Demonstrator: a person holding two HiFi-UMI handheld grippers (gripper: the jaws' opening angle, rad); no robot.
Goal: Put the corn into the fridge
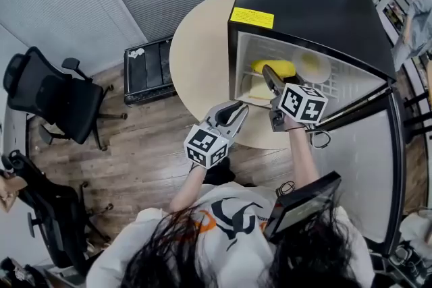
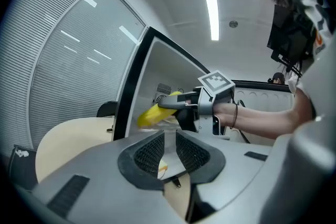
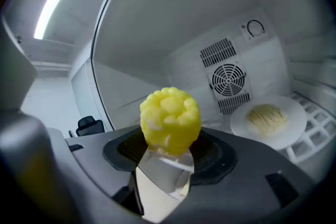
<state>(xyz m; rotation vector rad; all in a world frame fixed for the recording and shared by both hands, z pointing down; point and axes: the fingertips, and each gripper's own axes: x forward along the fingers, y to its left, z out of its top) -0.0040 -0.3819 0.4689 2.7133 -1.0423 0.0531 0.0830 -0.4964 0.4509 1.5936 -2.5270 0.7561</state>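
**Corn inside the fridge, in my right jaws**

I am holding the corn (image 3: 169, 120) end-on in my right gripper (image 3: 167, 157), whose jaws are clamping the yellow cob from both sides. The cob is sitting within the open black fridge (image 1: 310, 3). To its right a white plate (image 3: 268, 120) of pale food is lying near the back wall, below a round fan grille (image 3: 229, 80). A yellow label (image 1: 252, 17) is showing on the fridge top, but its print is too small for me to read. The fridge is standing on a round pale counter (image 1: 199, 50). My left gripper (image 2: 169, 139) is hovering just outside the opening, its jaws parted by a narrow gap and gripping nothing.
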